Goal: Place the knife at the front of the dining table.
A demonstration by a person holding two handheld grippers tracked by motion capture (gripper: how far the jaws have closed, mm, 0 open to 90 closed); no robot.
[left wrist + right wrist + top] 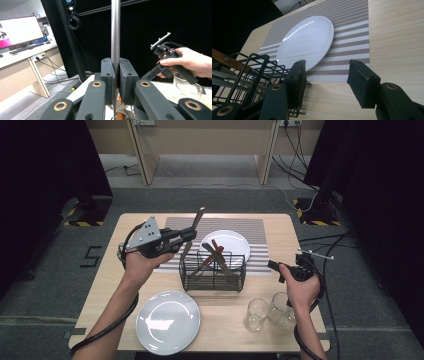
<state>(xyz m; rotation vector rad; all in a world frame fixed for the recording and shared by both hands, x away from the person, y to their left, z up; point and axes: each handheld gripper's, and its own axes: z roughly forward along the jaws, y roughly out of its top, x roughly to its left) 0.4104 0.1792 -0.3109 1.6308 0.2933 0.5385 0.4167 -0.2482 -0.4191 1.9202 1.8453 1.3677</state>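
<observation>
Left tongs (189, 236) are clamped on a metal utensil handle (198, 218), held up in the air just above the wire caddy's (213, 270) left rim, over the striped placemat (260, 227). Right tongs (325, 75) are gaping with nothing between them, low beside the caddy's right edge, bare worktop (280, 320) around them and two glasses (270, 312) just behind.

The utensil (115, 37) looked like smooth brushed metal. The basket (213, 272) was black matt wire. Both plates (168, 321) were glossy white, the placemat (352, 37) coarsely woven, the counter (280, 235) pale matt wood, and the glasses (257, 314) clear.
</observation>
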